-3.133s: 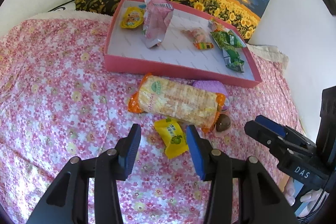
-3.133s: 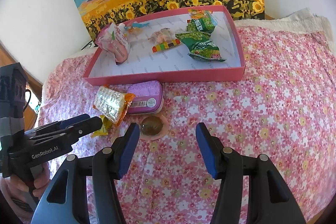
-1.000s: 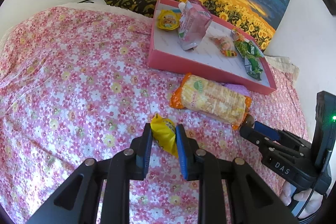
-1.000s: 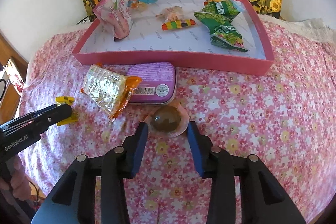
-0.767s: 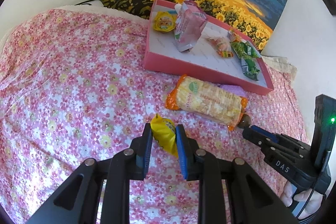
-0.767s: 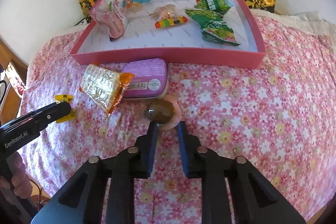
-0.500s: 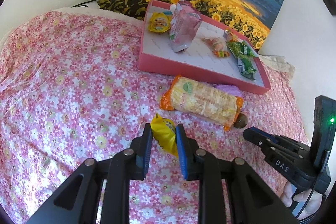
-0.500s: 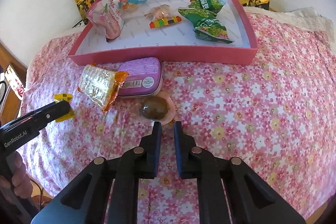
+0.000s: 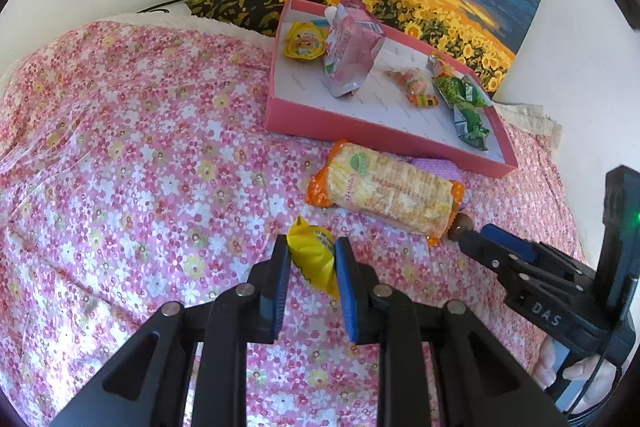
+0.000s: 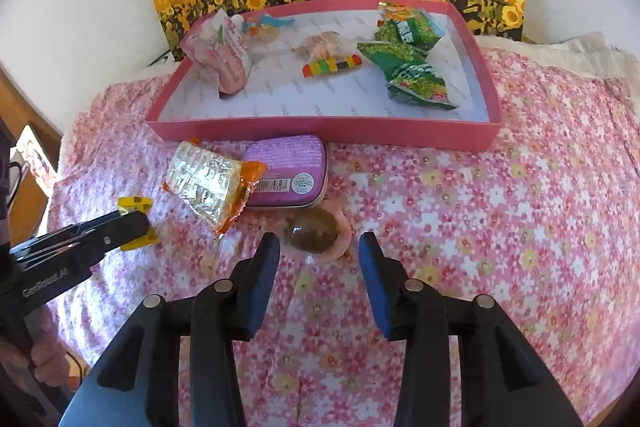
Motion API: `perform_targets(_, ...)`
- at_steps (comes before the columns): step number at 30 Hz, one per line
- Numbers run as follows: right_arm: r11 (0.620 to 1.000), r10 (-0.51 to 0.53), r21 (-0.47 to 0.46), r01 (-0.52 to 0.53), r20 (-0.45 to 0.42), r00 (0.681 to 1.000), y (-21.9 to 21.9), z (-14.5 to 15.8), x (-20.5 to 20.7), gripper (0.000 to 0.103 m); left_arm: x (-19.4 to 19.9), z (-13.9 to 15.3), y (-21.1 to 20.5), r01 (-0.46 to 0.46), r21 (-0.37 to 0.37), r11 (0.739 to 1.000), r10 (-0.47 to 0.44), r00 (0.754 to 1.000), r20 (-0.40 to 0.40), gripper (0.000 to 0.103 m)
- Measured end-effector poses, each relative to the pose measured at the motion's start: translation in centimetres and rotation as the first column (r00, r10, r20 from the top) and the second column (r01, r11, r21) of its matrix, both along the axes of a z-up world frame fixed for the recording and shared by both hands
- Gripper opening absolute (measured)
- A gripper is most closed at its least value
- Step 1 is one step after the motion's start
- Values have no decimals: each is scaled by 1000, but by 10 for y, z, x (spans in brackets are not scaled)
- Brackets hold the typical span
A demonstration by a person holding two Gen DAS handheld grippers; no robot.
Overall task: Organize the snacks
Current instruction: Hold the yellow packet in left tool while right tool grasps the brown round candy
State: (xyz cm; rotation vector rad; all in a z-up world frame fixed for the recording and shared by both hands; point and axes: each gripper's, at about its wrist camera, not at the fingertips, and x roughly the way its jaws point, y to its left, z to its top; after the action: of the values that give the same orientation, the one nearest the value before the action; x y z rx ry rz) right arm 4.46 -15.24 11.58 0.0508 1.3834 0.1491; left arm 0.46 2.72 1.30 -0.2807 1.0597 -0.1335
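The yellow candy (image 9: 313,259) is held tight in the left gripper (image 9: 310,281) for the pink tray (image 9: 384,137), while the right gripper (image 10: 318,281) has just been opened, empty, by the jelly cup (image 10: 316,234).

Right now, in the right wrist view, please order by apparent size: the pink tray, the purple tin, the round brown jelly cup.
1. pink tray, clearly largest.
2. purple tin.
3. round brown jelly cup, smallest, even though it lies nearest the camera.
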Motion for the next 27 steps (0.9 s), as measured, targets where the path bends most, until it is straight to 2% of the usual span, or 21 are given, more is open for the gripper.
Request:
perform_targets(4, 1000, -11, 3, 11, -16, 1000, 4, -11, 6, 42, -3, 0, 3, -12, -1, 1000, 12, 1000, -4, 23)
perform_targets(9, 1000, 0, -9, 0, 7, 1000, 7, -17, 11, 42, -5, -2, 4, -20, -1, 1000, 20, 1000, -6, 23)
perform_targets(12, 1000, 13, -27, -13, 10, 1000, 8, -17, 10, 34, -4, -1, 3, -21, 1, 1000, 21, 1000, -1, 23)
perform_targets(27, 999, -25, 31, 25, 9, 1000, -14, 4, 1, 33, 12, 9, -6, 17, -9, 1000, -17, 999, 30, 23)
